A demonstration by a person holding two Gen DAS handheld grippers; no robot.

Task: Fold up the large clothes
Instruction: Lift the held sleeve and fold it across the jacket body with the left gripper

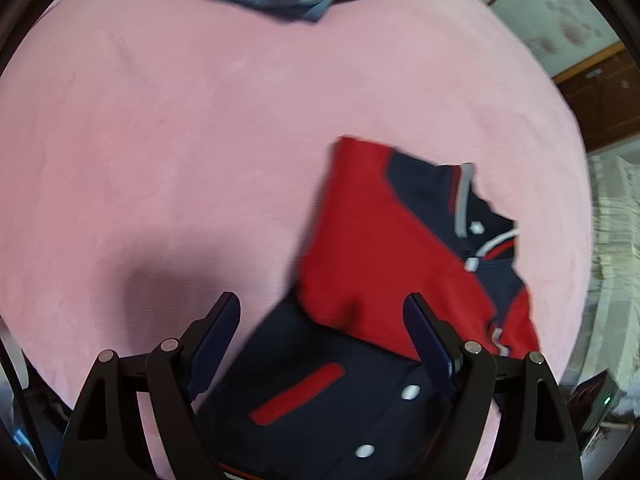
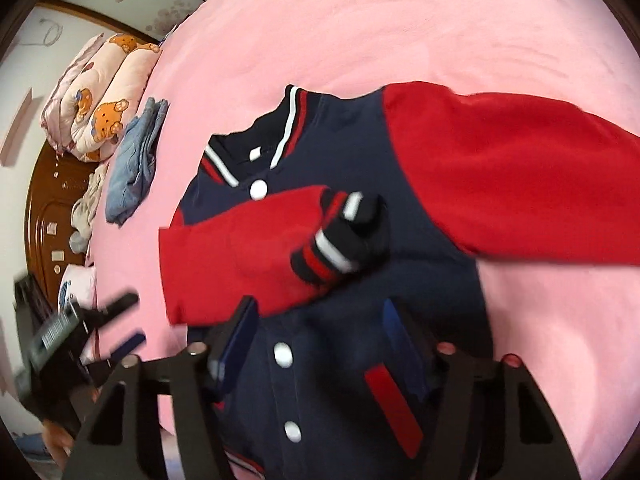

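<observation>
A jacket (image 2: 340,208) lies on the bed (image 2: 360,40), one sleeve (image 2: 248,248) across its front; folded jeans (image 2: 134,168) lie left of it

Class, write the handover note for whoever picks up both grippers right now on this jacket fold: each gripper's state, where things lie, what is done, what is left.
Left gripper: open, empty, over the hem of the navy baseball jacket with red sleeves.
Right gripper: jaws apart, nothing pinched, above the jacket front.
The jacket lies front up, snaps closed, on the pink fleece blanket.
Done: one red sleeve folded across the chest, its striped cuff near the middle.
Left: the other red sleeve is spread out sideways; fold it in, then fold the body.
A folded blue denim garment lies apart, near the bear-print quilt.
</observation>
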